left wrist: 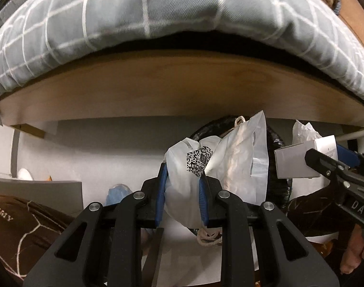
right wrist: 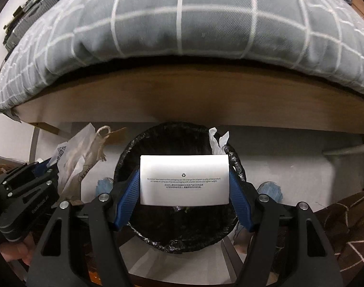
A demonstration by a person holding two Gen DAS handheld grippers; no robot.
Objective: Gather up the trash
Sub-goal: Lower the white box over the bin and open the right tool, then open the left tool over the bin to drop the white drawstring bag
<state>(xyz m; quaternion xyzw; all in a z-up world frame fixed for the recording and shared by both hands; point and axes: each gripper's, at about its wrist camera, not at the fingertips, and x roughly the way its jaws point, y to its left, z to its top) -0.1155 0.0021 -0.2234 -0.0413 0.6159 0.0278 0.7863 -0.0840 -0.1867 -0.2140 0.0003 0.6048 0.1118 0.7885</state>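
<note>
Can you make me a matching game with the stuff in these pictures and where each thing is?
Things:
1. white box
2. white plastic bag
3. crumpled tissue
4. checked blanket

Places:
A. poking up at the far rim of the trash bin
B. draped over the wooden bed edge
C. pinched in the left claw
D. held in the right claw, above the bin

Pairs: 1-D, 2-C, 3-A, 4-B
</note>
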